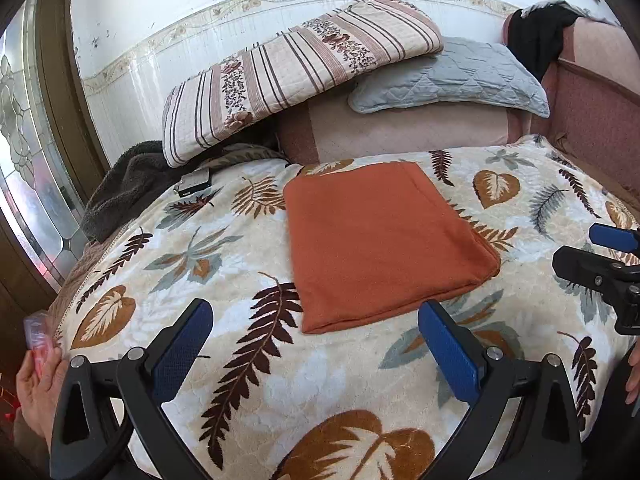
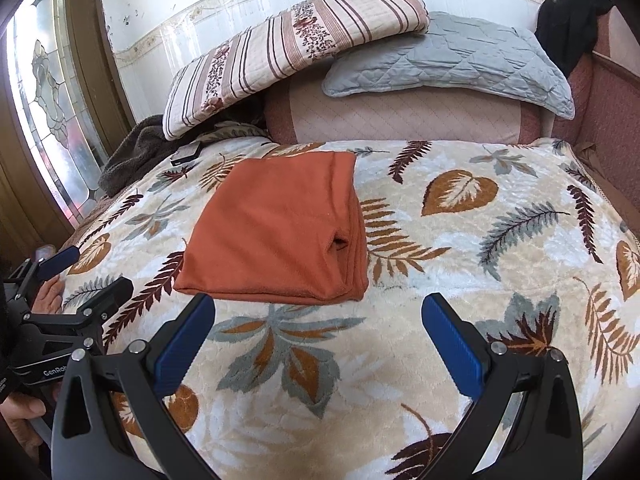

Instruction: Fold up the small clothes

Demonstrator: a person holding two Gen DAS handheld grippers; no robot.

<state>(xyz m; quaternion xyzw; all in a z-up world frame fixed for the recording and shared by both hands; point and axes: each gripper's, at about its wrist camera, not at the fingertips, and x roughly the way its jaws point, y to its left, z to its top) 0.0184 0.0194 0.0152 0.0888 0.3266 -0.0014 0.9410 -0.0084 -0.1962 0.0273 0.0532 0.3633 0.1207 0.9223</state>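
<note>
Orange folded cloth [image 1: 384, 240] lies on the bed blanket [image 1: 248, 360] just ahead of both empty, wide-apart tongs: left tongs [image 1: 316, 316], right tongs [image 2: 320, 312].

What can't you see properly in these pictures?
- Kind of garment: orange cloth is folded, both views.
- Small grey device: too small, partly under the striped pillow.
- Black garment: cut off by the lens edge, left wrist view.
</note>
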